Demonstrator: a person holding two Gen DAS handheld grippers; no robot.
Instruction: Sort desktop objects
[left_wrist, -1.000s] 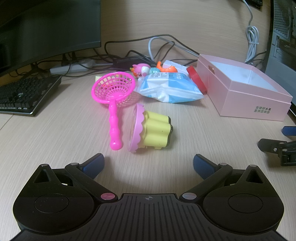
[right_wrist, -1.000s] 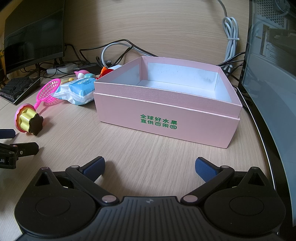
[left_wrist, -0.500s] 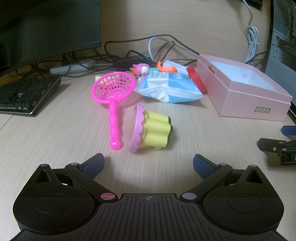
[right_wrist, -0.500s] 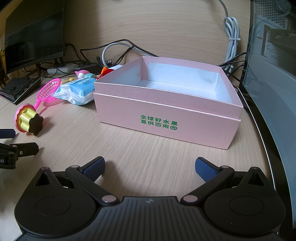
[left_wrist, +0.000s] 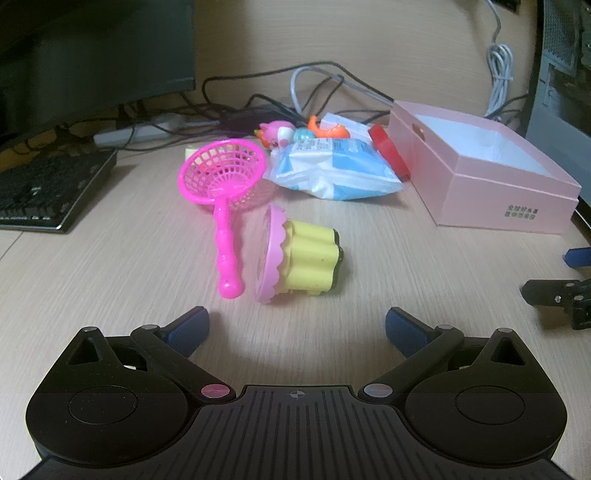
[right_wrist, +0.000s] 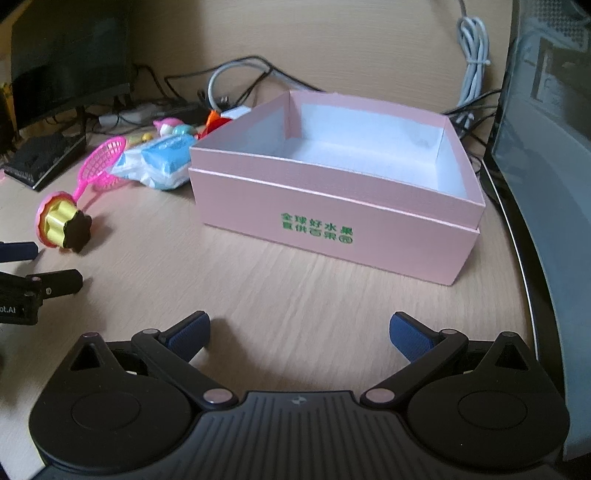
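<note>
Both grippers, left gripper and right gripper, are spread wide and grasp nothing above the desk. Left of the pink box lie a pink net, a toy cupcake on its side just beside the net's handle, and a blue-and-white packet nearest the box, whose inside looks empty.

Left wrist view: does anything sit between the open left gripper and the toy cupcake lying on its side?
Nothing visible does. Bare desk lies between the left gripper and the toy cupcake. The pink net scoop lies just left of the cupcake, its handle end close beside the frosting rim, so it could get bumped.
</note>
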